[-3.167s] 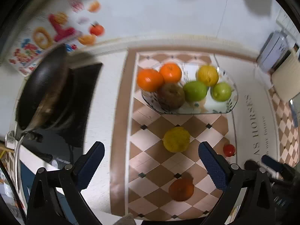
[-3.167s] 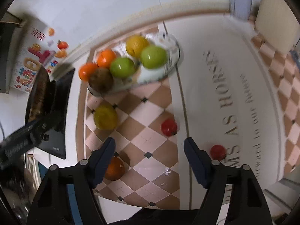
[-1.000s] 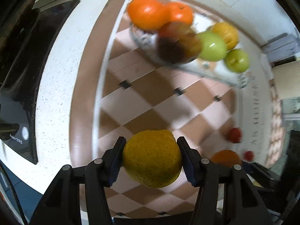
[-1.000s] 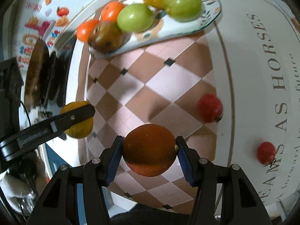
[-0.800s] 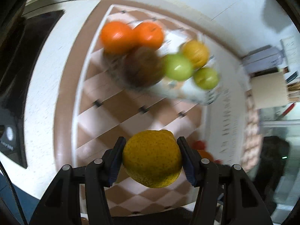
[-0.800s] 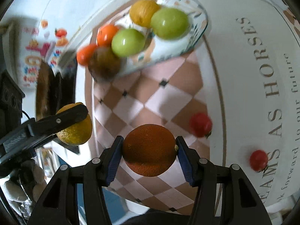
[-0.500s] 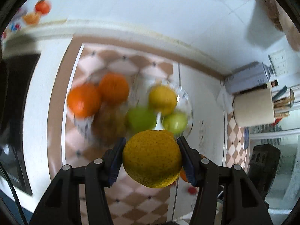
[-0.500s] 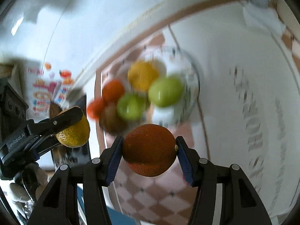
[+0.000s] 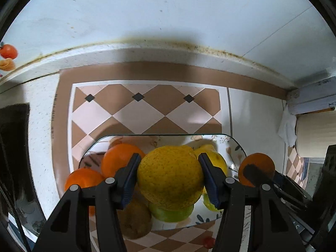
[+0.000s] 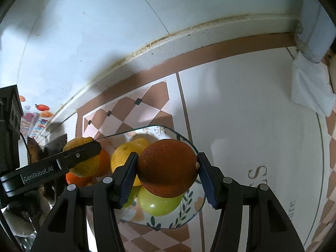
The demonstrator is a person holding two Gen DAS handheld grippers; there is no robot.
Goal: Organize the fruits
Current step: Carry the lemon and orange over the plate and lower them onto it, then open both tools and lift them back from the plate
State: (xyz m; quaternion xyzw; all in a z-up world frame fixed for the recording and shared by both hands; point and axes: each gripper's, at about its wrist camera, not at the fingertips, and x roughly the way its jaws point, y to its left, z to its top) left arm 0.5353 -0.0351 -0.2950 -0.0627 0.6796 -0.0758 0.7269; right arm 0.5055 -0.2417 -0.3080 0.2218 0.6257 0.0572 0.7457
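My left gripper [image 9: 169, 177] is shut on a bumpy yellow citrus [image 9: 170, 177], held above the glass fruit plate [image 9: 166, 135]. My right gripper [image 10: 167, 169] is shut on a dark orange [image 10: 168, 168], also above the plate [image 10: 190, 212], over its right half. On the plate lie two oranges [image 9: 119, 160], a brown kiwi [image 9: 134, 220], green apples [image 10: 159, 204] and a yellow lemon [image 10: 124, 155], partly hidden by the held fruit. In the left wrist view the right gripper's orange [image 9: 257, 168] shows at the right; in the right wrist view the left gripper's citrus [image 10: 84, 159] shows at the left.
The plate sits on a brown-and-pink checked mat [image 9: 147, 109] on a white counter against a tiled wall [image 9: 168, 10]. A small red tomato [image 9: 208, 241] lies on the mat near the front. A black hob [image 9: 12, 147] is at the left, a paper roll [image 9: 315, 134] and tissue [image 10: 310, 90] at the right.
Both grippers carried their fruit from the front of the mat toward the wall, and now hang over the plate. Their grips have not changed.
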